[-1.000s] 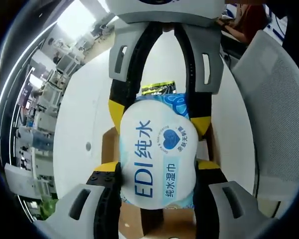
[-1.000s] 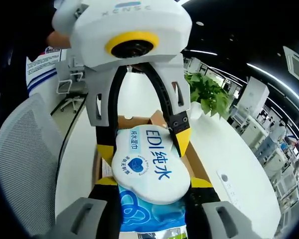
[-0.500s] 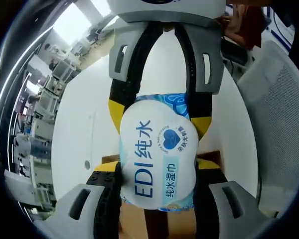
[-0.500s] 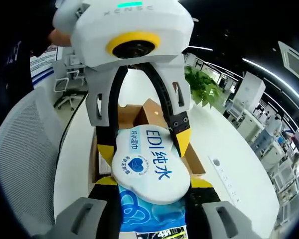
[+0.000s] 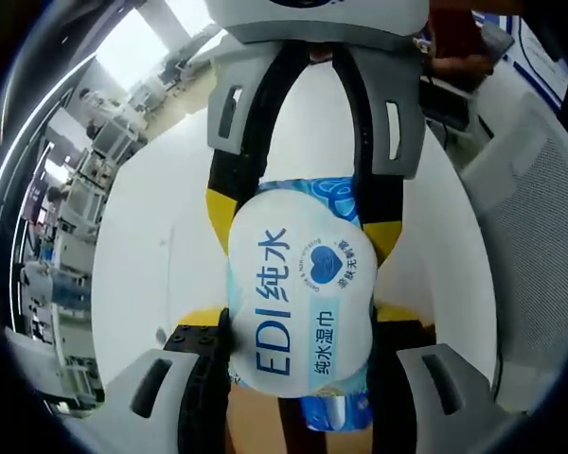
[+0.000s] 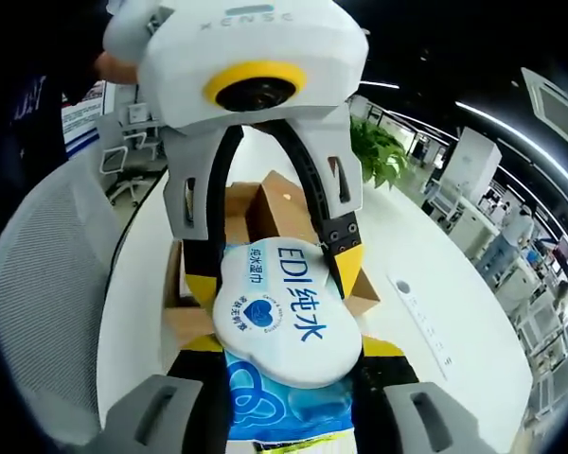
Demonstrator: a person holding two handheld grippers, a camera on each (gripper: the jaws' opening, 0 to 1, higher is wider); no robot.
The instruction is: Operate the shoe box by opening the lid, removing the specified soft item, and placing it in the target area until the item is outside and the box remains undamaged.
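Showing a white label with blue "EDI" lettering and a heart mark, one blue wet-wipes pack hangs pinched between the left gripper and the right gripper; one open cardboard shoe box sits at twelve o'clock on the white table.

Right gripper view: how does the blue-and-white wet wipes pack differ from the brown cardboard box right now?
The blue-and-white wet wipes pack is soft printed plastic; the brown cardboard box is stiff and plain. The pack is up in the air, clamped between the left gripper and right gripper; the box rests open on the white table. Both are over that table.
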